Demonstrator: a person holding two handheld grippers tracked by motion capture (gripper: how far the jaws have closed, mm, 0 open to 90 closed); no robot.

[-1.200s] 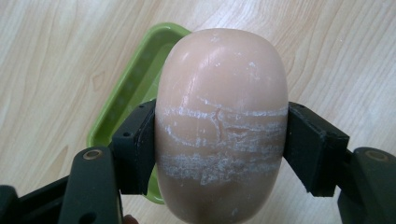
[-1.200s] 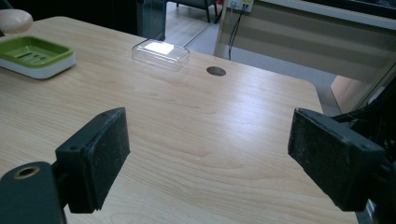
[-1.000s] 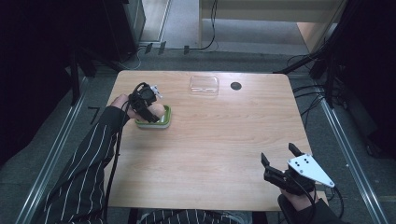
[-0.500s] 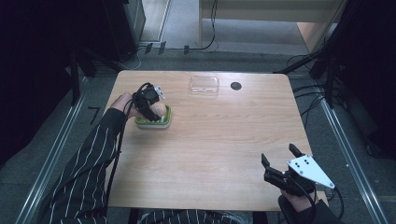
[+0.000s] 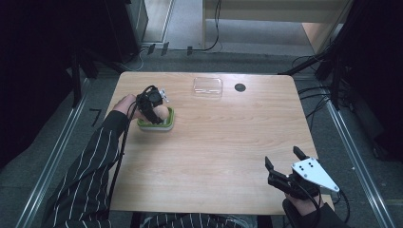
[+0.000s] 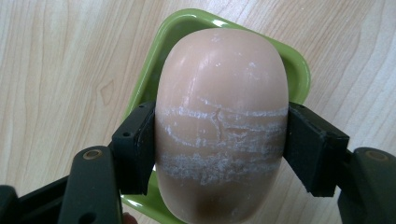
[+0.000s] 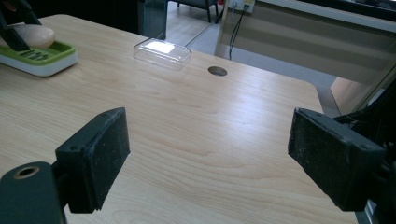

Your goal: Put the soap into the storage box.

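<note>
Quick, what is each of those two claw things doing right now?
Left gripper: closed on the peach-coloured oval soap bar over the green rectangular soap dish.
Right gripper: open, holding nothing.

One bar of soap [image 6: 221, 126] is counted, over one green soap dish [image 5: 156, 124] on the surface [image 5: 214, 152]. One clear plastic lid [image 5: 207, 87] is counted beyond the dish, and one round hole [image 5: 240, 87] just past that lid. Two grippers are counted: the left gripper [image 5: 151, 105] at the dish, the right gripper [image 5: 283, 167] well apart from it.
</note>
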